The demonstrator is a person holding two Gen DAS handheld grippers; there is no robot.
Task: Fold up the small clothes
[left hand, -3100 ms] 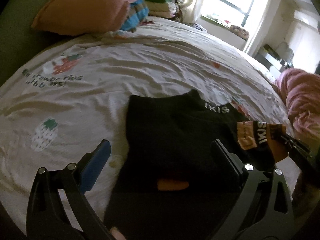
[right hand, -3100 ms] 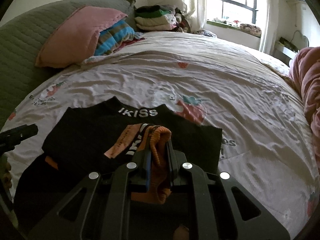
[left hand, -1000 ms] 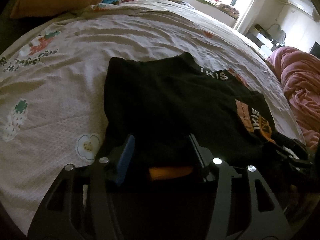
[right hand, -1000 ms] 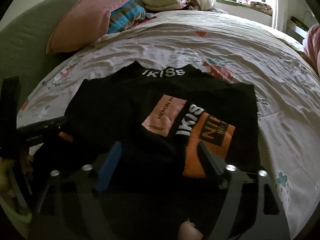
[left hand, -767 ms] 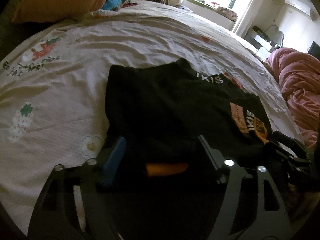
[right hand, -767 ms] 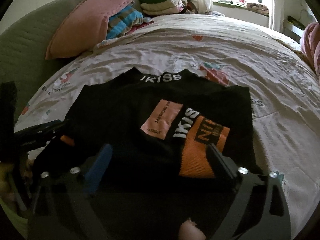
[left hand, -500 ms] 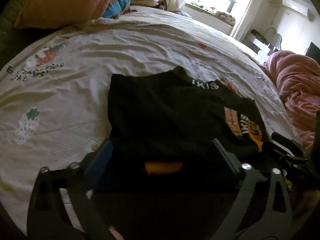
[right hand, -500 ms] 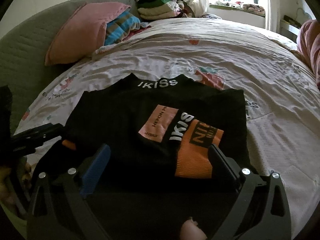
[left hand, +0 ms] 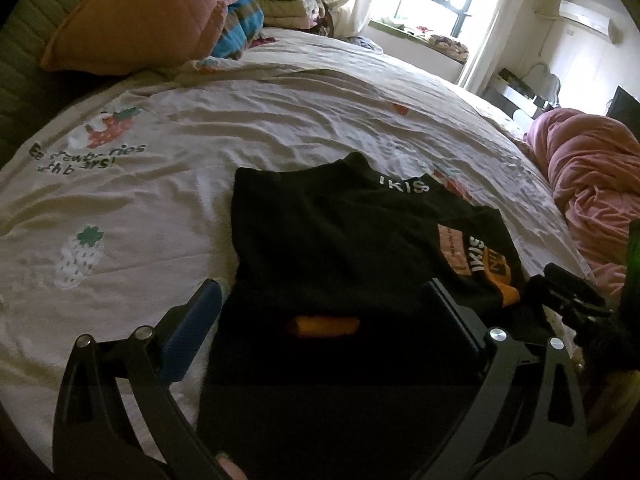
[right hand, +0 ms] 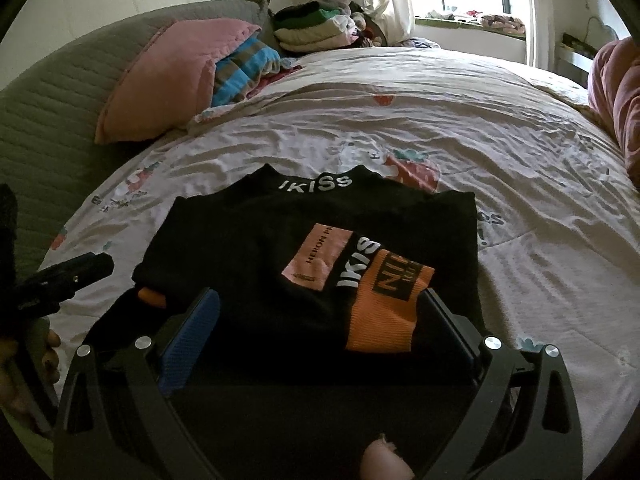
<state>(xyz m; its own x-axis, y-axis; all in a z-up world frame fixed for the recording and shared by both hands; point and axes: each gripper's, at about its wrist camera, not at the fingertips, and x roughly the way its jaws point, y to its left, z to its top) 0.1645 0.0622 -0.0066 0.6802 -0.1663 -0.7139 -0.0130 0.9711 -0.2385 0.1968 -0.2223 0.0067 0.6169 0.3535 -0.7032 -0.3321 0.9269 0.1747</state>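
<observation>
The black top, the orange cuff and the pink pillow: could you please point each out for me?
black top point(right hand: 248, 240), right wrist view, on its bare black cloth.
orange cuff point(right hand: 380, 316), right wrist view, on its ribbed middle.
pink pillow point(right hand: 160, 84), right wrist view, on its front face.

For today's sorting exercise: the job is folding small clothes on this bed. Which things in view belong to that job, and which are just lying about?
Belongs to the job:
black top
its orange cuff
left gripper, open
right gripper, open
bedsheet, the work surface

Just lying about:
pink pillow
striped blanket
stack of folded clothes
pink quilt
</observation>
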